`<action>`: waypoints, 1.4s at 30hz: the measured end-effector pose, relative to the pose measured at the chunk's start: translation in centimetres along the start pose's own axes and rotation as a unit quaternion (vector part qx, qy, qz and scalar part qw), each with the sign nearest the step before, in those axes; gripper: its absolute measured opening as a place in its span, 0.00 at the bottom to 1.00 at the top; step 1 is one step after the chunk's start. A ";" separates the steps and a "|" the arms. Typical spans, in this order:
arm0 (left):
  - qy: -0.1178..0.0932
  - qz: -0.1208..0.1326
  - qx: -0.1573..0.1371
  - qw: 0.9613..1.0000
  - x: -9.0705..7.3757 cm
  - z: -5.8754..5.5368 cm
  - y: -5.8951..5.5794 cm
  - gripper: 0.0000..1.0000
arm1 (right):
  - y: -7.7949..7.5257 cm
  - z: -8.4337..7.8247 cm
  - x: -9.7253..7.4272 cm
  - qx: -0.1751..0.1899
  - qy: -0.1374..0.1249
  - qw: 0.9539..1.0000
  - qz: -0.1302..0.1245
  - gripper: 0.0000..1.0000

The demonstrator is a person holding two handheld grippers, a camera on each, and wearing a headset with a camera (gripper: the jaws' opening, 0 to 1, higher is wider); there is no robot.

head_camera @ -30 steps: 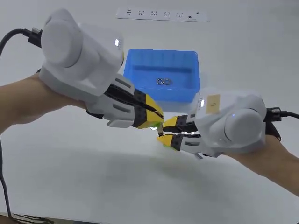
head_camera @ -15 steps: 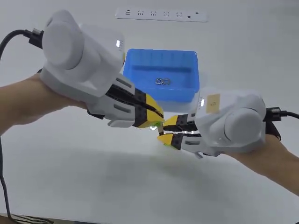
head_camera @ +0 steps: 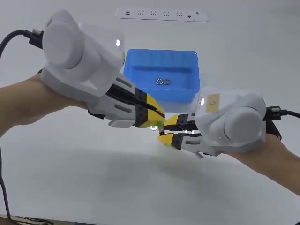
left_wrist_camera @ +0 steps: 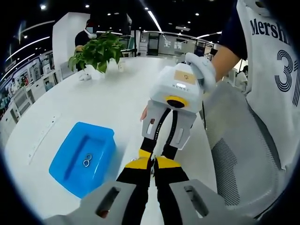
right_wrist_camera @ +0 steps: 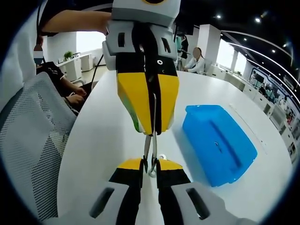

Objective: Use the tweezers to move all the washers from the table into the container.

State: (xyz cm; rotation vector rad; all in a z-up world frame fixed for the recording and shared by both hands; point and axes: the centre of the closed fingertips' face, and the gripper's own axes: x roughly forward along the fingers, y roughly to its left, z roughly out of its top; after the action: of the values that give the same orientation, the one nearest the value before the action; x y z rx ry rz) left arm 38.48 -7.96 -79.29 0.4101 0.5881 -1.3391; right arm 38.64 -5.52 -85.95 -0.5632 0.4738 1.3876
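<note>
Two washers are in the container; my left gripper and right gripper pinch the tweezers (one washer waits).

We see the container on the desk toward its far edge, with two washers in it and a power strip behind it. Before the container, one washer lies on the desk by the tweezers, between the left gripper and the right gripper.

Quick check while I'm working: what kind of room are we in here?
Probably an open-plan office: long white tables, a mesh office chair, a potted plant and ceiling lights over a wide floor.
</note>
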 end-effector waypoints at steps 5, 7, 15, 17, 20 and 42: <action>-0.006 -0.001 0.005 1.000 0.1 0.4 -0.1 0.07 | -0.3 0.1 -0.2 0.001 -0.001 1.000 -0.005 0.12; -0.008 0.000 0.006 1.000 0.1 0.5 -0.1 0.07 | -0.4 0.1 -0.3 -0.002 -0.001 1.000 -0.008 0.12; -0.002 -0.004 0.001 1.000 0.4 0.2 -0.2 0.07 | -0.1 0.0 0.0 -0.002 0.002 1.000 -0.003 0.12; -0.002 -0.003 0.001 1.000 0.4 0.2 0.0 0.07 | -0.1 0.0 0.0 -0.003 0.002 1.000 -0.003 0.12; -0.003 -0.002 0.000 1.000 0.4 0.2 0.1 0.07 | -0.2 0.0 -0.1 -0.001 0.002 1.000 -0.003 0.12; 0.017 -0.018 0.003 1.000 0.3 -0.1 0.2 0.07 | -0.1 0.6 -0.2 -0.001 -0.001 1.000 0.014 0.10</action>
State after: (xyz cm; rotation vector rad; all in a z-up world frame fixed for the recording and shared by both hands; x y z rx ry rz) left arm 38.73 -8.11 -79.61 0.4294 0.6225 -1.3699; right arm 38.70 -5.34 -85.39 -0.5585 0.4802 1.4162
